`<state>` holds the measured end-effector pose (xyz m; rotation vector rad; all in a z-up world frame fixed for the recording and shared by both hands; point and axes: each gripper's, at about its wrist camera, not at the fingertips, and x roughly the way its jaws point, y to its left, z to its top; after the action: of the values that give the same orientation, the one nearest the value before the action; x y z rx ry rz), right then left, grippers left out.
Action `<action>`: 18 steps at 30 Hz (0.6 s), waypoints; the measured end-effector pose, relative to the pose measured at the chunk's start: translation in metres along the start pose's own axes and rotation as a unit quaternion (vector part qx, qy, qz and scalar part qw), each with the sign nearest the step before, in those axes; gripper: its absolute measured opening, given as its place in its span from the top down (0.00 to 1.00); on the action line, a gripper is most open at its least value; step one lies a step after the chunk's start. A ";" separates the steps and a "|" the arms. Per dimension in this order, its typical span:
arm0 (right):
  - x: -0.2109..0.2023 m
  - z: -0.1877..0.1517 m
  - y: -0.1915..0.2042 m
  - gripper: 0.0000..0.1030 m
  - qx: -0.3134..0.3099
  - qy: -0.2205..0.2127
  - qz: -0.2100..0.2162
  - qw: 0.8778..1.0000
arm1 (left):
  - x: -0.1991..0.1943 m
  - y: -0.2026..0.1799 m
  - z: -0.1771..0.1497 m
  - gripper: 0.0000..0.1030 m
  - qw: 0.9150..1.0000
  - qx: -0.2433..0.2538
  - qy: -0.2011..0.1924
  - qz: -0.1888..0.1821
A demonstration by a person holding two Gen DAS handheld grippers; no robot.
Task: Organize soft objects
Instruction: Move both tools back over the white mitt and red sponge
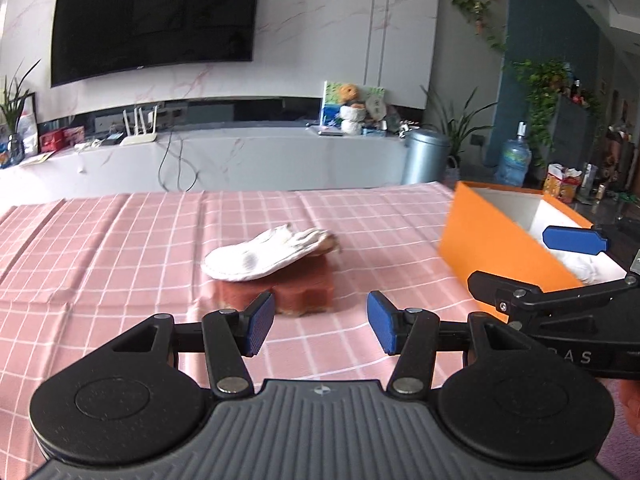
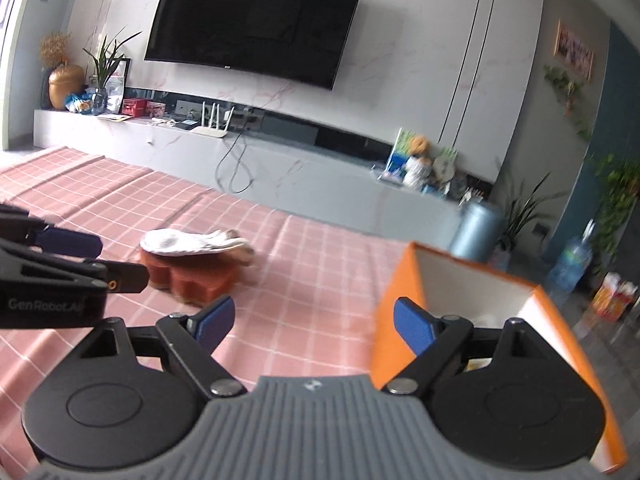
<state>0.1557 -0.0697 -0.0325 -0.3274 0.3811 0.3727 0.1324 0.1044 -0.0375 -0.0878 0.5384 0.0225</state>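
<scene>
A white glove (image 1: 264, 254) lies on top of a red-brown sponge (image 1: 296, 294) on the pink checked tablecloth; both also show in the right wrist view, glove (image 2: 192, 242) on sponge (image 2: 192, 276). My left gripper (image 1: 320, 326) is open and empty, just short of the sponge. An orange box (image 1: 492, 248) with a white inside stands at the right and holds something white (image 1: 580, 266). My right gripper (image 2: 314, 326) is open and empty, its right finger at the orange box's (image 2: 394, 324) near corner. It shows in the left wrist view (image 1: 560, 268) over the box.
The pink checked tablecloth (image 1: 120, 248) covers the table. Behind it runs a low grey TV bench (image 1: 240, 156) with a router, toys and boxes, below a wall TV. A grey bin (image 1: 426, 156), plants and a water bottle stand on the floor at the right.
</scene>
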 end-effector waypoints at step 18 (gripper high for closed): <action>0.103 0.018 0.040 0.34 0.040 0.047 0.057 0.996 | 0.050 0.049 0.018 0.40 0.997 0.070 0.008 -0.029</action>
<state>0.2331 0.0025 -0.0686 -0.2469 0.5075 0.4532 0.1828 0.1549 -0.0517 0.0338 0.5512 -0.0726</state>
